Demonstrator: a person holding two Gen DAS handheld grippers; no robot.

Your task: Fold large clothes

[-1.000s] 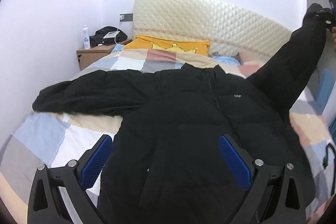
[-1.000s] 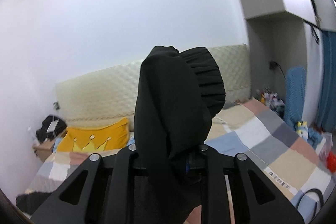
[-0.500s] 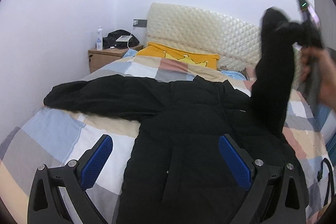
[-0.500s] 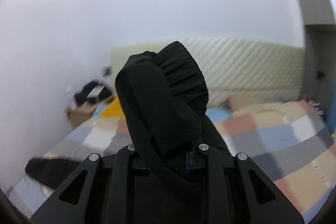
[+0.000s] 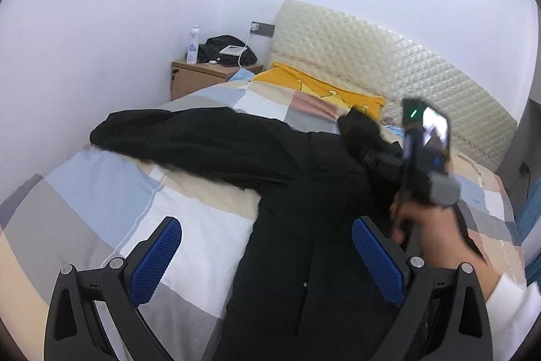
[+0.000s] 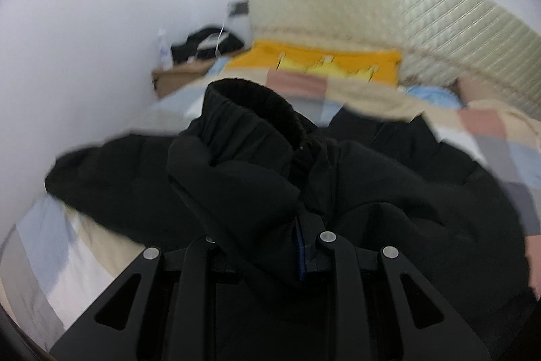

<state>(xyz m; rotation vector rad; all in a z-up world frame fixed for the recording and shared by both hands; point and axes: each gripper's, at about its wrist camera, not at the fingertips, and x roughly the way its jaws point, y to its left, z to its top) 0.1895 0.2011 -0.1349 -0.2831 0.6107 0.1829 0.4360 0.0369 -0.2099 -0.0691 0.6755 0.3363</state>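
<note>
Between right gripper point(image 6: 263, 246) jaws: sleeve cuff point(image 6: 257, 110) | clamped

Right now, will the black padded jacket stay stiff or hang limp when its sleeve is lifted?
Probably limp: the black padded jacket sags around the right hand-held gripper. Its puffy sleeve cuff looks bulky, likely light. The smooth shell may slip.

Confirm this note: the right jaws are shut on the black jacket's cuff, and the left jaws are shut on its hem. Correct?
Only partly. The left wrist view shows the left gripper with jaws open, holding nothing above the black jacket. The right gripper does clamp the cuff.
</note>
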